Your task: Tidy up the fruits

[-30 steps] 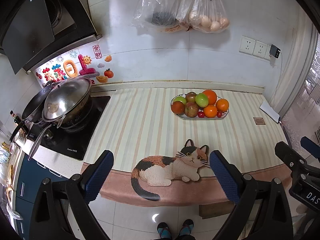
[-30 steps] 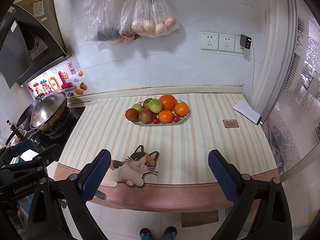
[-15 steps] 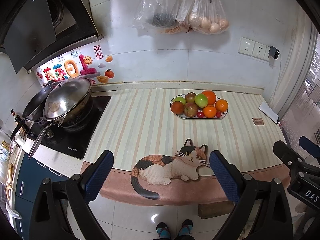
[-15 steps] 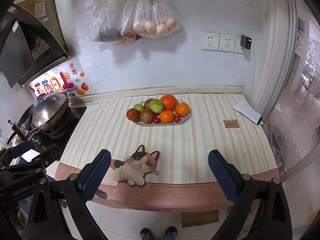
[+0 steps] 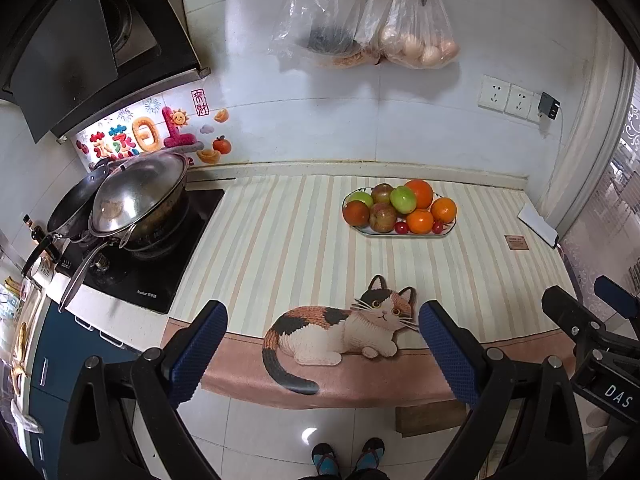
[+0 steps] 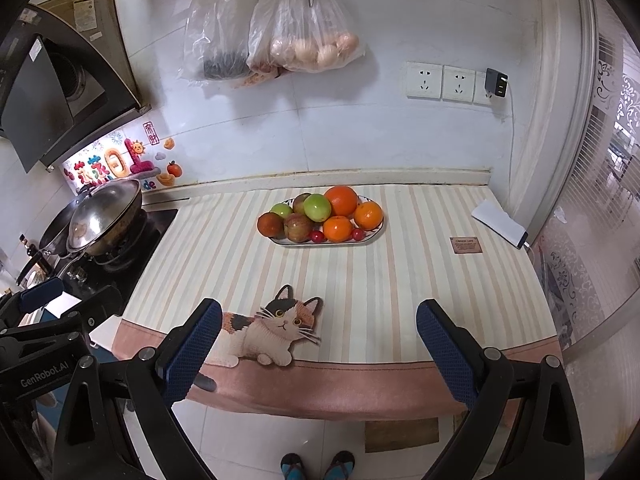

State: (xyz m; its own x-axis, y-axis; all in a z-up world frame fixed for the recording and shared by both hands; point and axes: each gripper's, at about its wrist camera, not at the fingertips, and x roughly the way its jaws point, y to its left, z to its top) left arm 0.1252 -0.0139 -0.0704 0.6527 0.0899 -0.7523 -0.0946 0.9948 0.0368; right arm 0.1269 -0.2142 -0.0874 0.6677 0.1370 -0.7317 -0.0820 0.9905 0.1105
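fruit plate (image 5: 400, 233) sitting toward the counter's back edge, left gripper (image 5: 322, 354) and right gripper (image 6: 318, 350) both wide open holding nothing, wok (image 5: 138, 196) way clearer in left view

- Left claw (image 5: 322, 350) is wide open, nothing in it, hanging out over the front edge of the counter (image 5: 280, 248).
- Plate (image 5: 404, 234) of fruit sits near the back wall: oranges, green and reddish apples, a few little red ones.
- Cat mat (image 5: 340, 328) lies between the fingers.
- Wok (image 5: 136, 200) on the stove, far left.

Bright, even light; sharp focus; fisheye-bent edges.
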